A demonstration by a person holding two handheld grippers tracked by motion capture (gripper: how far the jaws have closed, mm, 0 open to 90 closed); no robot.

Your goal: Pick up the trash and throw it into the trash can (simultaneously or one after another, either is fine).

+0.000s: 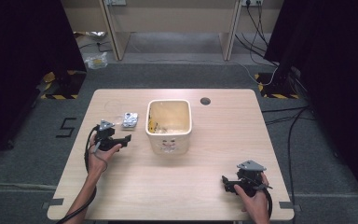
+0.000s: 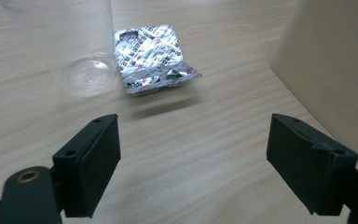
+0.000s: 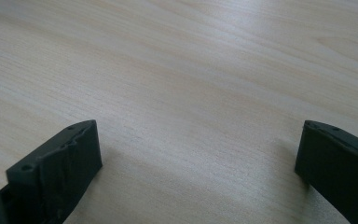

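Note:
A crumpled silver blister pack [image 1: 130,120] [image 2: 154,58] lies flat on the wooden table [image 1: 214,149], left of a cream square bin [image 1: 168,125] [image 2: 331,60]. A clear plastic cup [image 1: 114,119] [image 2: 74,46] lies on its side beside the pack. My left gripper [image 1: 125,139] [image 2: 193,135] hovers a short way in front of the pack, open and holding nothing, with the bin wall close on its right. My right gripper [image 1: 225,183] [image 3: 198,140] rests low near the table's front right, open over bare wood.
The bin holds some scraps and stands mid-table. A round cable hole [image 1: 205,101] sits behind it. Cables [image 1: 279,116] trail on the floor to the right, and desk legs [image 1: 114,32] stand beyond the table.

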